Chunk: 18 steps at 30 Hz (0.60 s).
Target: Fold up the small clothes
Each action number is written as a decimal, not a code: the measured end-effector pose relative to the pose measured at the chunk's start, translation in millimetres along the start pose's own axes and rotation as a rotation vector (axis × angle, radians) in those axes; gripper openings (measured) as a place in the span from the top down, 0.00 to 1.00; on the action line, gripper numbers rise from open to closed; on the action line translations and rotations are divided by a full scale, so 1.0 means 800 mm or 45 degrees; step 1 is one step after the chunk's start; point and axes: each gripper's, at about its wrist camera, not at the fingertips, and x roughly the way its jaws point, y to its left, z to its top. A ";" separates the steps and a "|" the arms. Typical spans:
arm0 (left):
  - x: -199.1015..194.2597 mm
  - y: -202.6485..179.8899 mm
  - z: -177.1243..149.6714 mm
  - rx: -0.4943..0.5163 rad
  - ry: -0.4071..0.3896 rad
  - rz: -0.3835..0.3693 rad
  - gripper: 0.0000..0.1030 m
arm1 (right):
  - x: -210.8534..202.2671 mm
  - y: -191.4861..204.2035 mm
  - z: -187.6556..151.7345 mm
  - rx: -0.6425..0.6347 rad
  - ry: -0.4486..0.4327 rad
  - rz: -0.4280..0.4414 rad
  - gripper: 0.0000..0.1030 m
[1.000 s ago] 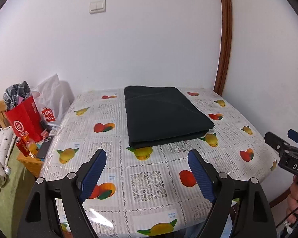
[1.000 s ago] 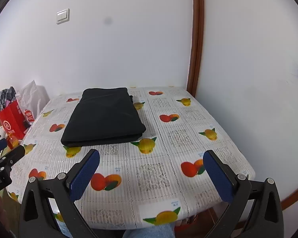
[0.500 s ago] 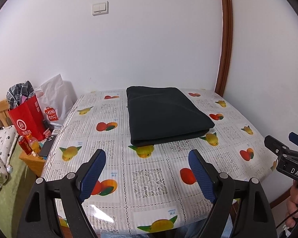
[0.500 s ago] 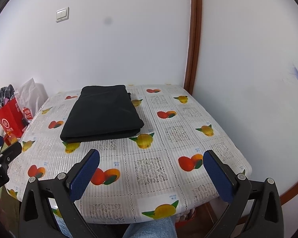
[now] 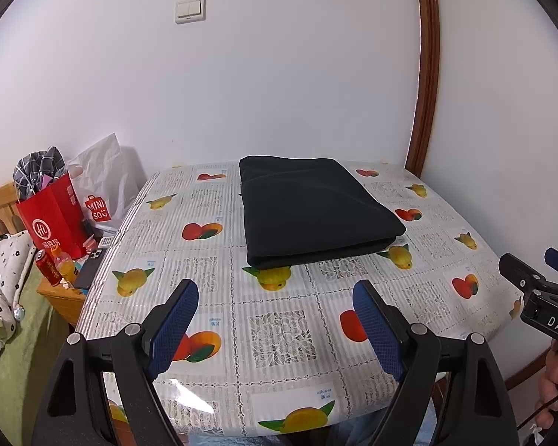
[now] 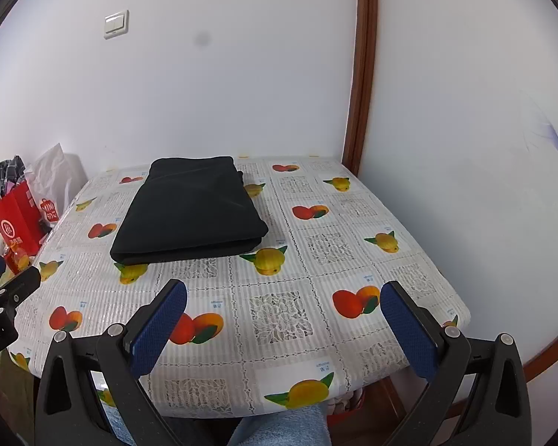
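Both tools, left tool (image 5: 275, 323) and right tool (image 6: 284, 325), hang released near you while the folded black garment (image 5: 312, 210) lies across the counter (image 5: 290, 338), so leave it squared and untouched.

White walls (image 5: 279, 93) – brown corner trim (image 5: 426, 74) – light switch (image 5: 190, 10).

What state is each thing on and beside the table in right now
Black garment: folded flat on the table.
Left gripper: open, empty.
Right gripper: open, empty.
Red bag: upright, stuffed with cloth.
Orange bottle: upright, capped.
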 end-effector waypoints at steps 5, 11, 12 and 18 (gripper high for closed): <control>0.000 0.001 0.000 0.002 0.000 -0.002 0.18 | 0.000 0.000 0.000 -0.001 0.000 0.000 0.01; 0.001 0.003 -0.001 0.000 0.003 -0.002 0.18 | -0.001 0.000 -0.001 -0.002 0.001 -0.001 0.01; 0.001 0.003 -0.001 0.001 0.003 -0.003 0.18 | -0.001 0.000 -0.001 -0.001 0.001 -0.001 0.01; 0.001 0.004 -0.001 0.001 0.004 -0.004 0.18 | -0.003 0.000 -0.001 -0.003 -0.004 -0.006 0.01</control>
